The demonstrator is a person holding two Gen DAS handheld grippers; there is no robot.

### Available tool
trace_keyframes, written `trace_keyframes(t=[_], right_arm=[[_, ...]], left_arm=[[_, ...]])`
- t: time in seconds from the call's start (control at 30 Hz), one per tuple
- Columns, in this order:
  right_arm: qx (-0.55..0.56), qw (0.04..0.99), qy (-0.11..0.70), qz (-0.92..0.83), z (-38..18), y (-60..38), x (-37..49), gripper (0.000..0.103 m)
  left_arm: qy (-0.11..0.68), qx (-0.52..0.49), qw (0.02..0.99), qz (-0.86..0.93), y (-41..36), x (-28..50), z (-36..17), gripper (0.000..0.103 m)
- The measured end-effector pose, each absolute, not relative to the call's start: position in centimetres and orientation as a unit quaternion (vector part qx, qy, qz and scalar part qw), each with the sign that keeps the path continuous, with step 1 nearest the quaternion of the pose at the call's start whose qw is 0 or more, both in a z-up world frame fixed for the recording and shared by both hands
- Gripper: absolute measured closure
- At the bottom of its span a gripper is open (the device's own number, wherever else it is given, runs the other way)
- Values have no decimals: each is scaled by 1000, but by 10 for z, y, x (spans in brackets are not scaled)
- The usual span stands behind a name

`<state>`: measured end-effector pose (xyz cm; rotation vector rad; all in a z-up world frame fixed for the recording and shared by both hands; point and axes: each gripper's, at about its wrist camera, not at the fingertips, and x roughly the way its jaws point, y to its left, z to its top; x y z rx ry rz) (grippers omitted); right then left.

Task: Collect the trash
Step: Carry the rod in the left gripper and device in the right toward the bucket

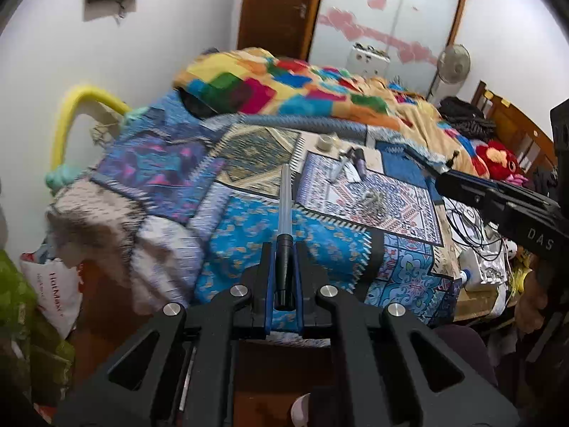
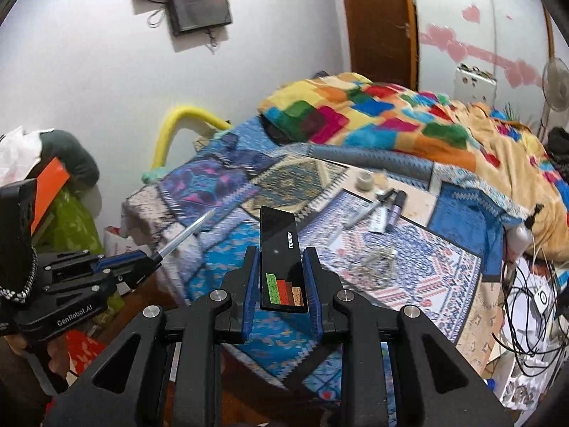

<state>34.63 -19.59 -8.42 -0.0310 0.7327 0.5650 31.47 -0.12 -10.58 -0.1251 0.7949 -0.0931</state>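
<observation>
While both tongs are carrying something, collecting looks partly done: the left tongs (image 1: 283, 270) are pinching a clear pen (image 1: 285, 206), and the right tongs (image 2: 283, 277) are gripping a flat black packet (image 2: 281, 267). Still lying on the patchwork bed (image 2: 227, 178) are a tape roll (image 2: 364, 180), markers (image 2: 386, 206) and a crumpled scrap (image 2: 378, 261). Clutter is crowding the small white-walled bedroom.
</observation>
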Motion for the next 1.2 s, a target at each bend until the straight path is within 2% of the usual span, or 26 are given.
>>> trace_keyframes(t=[0.33,0.57,0.87,1.2], right_arm=[[-39,883,340,321,-70,-134,295,81],[-60,869,343,351,-76,-89,266,81],[-88,840,379,379,-111,-34,243,81],[-139,792,453,385,-181,18,243,81]], left_arm=[[352,-76,933,6,62,238,-79,94],[359,-88,928,37,105,193,-88,94],[406,-112,905,62,146,163,-136,94],[473,-163,863,75,174,172,-220,94]])
